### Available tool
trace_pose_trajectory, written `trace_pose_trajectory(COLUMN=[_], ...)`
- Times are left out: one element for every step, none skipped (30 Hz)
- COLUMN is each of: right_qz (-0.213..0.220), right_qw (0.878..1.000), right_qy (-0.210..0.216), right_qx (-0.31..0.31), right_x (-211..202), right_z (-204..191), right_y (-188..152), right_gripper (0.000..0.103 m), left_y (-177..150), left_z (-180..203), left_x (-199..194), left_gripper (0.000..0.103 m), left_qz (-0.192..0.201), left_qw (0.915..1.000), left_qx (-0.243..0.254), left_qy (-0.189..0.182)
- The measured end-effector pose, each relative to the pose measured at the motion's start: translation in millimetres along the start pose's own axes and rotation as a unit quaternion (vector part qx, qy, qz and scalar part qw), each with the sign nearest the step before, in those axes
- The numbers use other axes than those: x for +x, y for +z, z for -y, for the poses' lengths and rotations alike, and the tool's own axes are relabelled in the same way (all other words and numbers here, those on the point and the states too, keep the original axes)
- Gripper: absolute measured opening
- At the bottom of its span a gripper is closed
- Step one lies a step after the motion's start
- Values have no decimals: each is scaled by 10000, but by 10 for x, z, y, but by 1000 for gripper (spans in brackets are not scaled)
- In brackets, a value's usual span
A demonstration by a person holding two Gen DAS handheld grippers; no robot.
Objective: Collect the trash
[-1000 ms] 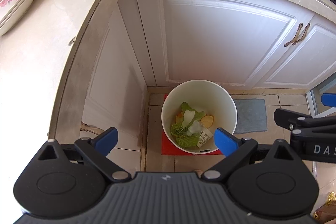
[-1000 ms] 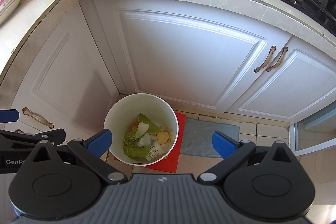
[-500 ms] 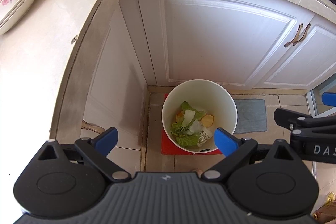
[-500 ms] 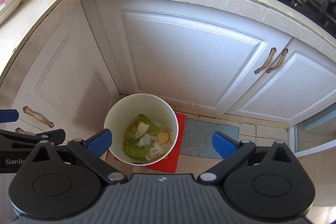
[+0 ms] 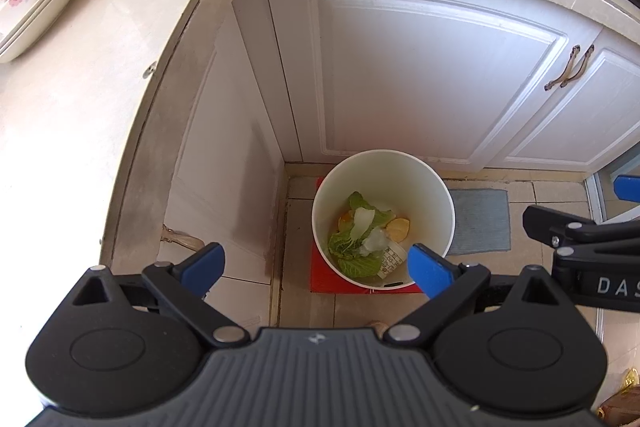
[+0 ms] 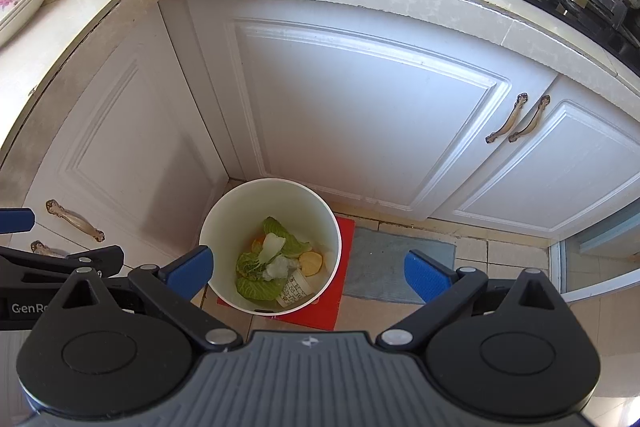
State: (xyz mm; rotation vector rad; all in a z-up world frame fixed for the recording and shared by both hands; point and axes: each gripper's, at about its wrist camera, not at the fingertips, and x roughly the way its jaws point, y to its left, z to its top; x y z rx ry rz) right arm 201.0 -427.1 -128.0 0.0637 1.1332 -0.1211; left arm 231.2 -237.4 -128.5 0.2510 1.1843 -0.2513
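Both the left gripper (image 5: 316, 265) and the right gripper (image 6: 308, 273) were spread wide and empty. The white bin (image 6: 224, 223) stood on the floor in the cabinet corner, holding limp leaves (image 6: 256, 287) and peel. Judged light and rigid; best gripped at its rim.

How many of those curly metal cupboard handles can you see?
4: two curly bronze metal handles side by side on the right-hand white doors, two on the left-hand doors, one partly hidden behind the left gripper.
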Motion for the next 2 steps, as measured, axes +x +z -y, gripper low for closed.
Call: trace_pose_trajectory(right_qz=[-6,-4], right_qw=[10000,10000], right_qy=[1,-2], right_qx=[-4,-9], right_x=[-1,-5], right_z=[-6,-13], right_y=[0,-2], right_gripper=[103,103], left_y=[-2,-3], left_z=[-1,-2], left_x=[-1,-2], left_gripper=[98,98], left_qz=[-6,-11], left_qw=[10000,10000], left_qx=[-3,-6], left_qy=[3,3])
